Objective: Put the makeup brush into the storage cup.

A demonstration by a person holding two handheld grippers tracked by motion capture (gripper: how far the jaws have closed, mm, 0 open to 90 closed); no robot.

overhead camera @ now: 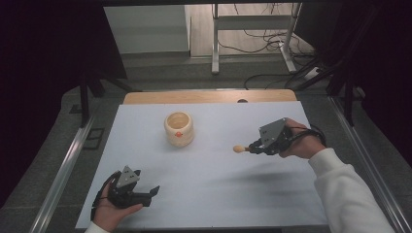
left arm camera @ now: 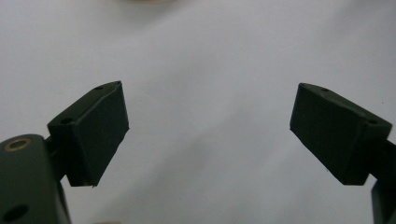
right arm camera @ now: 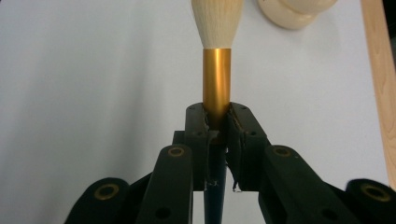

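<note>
A pale wooden cup (overhead camera: 179, 128) stands upright on the white table sheet (overhead camera: 218, 189), left of centre toward the back. My right gripper (overhead camera: 252, 147) hovers right of it, pointing left, shut on a stick with a rounded pale wooden head (overhead camera: 238, 149). In the right gripper view the gripper (right arm camera: 217, 114) clamps the stick's gold collar (right arm camera: 216, 79) and dark shaft, with the wooden head (right arm camera: 217, 21) ahead and the cup (right arm camera: 295, 10) beyond it to the right. My left gripper (overhead camera: 146, 182) lies low at the front left, open; in its own view the gripper (left arm camera: 210, 126) has nothing between its fingers.
A strip of bare wooden tabletop (overhead camera: 209, 96) runs along the far edge and appears as (right arm camera: 380, 70) in the right gripper view. Metal rails (overhead camera: 63, 170) flank the table. Behind it stand a desk frame (overhead camera: 252, 29) and loose cables (overhead camera: 272, 77) on the floor.
</note>
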